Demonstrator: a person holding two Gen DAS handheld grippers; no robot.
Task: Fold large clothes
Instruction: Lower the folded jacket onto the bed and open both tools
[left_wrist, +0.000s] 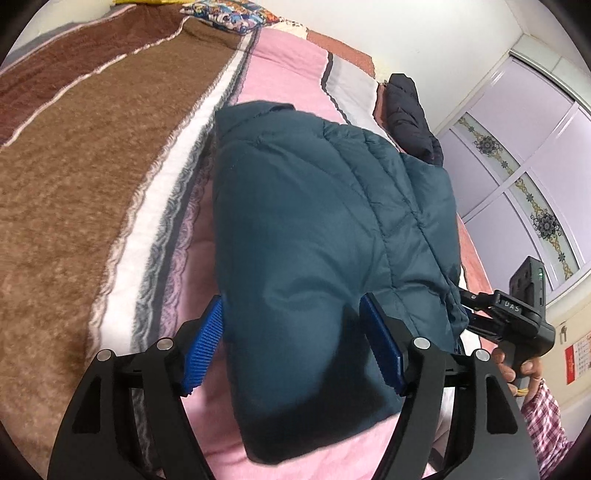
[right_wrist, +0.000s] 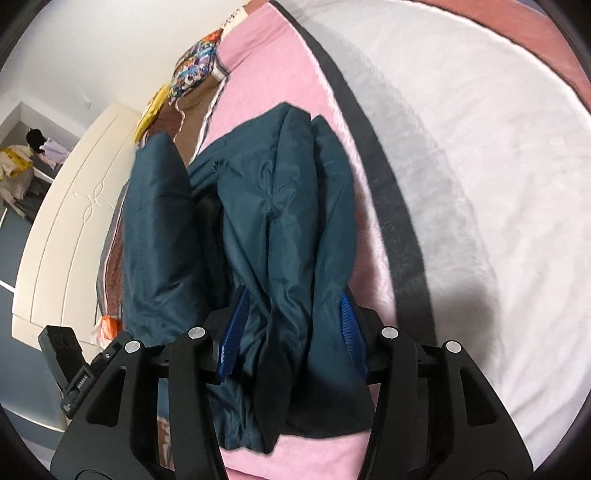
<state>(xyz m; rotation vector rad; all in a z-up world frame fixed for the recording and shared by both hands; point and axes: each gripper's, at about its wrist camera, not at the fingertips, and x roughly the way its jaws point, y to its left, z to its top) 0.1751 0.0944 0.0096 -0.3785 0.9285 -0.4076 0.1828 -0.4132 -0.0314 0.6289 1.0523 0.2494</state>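
The left gripper (left_wrist: 295, 343) stands spread around a fold of the teal padded jacket (left_wrist: 314, 229), pads apart from it. The right gripper (right_wrist: 291, 332) straddles bunched jacket folds; whether its pads press I cannot tell. The jacket lies on the pink blanket (left_wrist: 280, 66)

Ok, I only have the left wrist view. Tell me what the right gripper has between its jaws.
Observer: The right gripper straddles bunched folds of the teal jacket, with its jaws apart.
Operator: Tell me whether the bundle is in one piece.
Observer: No. A separate teal flap lies beside the main bundle, with a dark gap between them.
Operator: Report what shows at the near edge.
Observer: A strip of black lining pokes out between the jaws.
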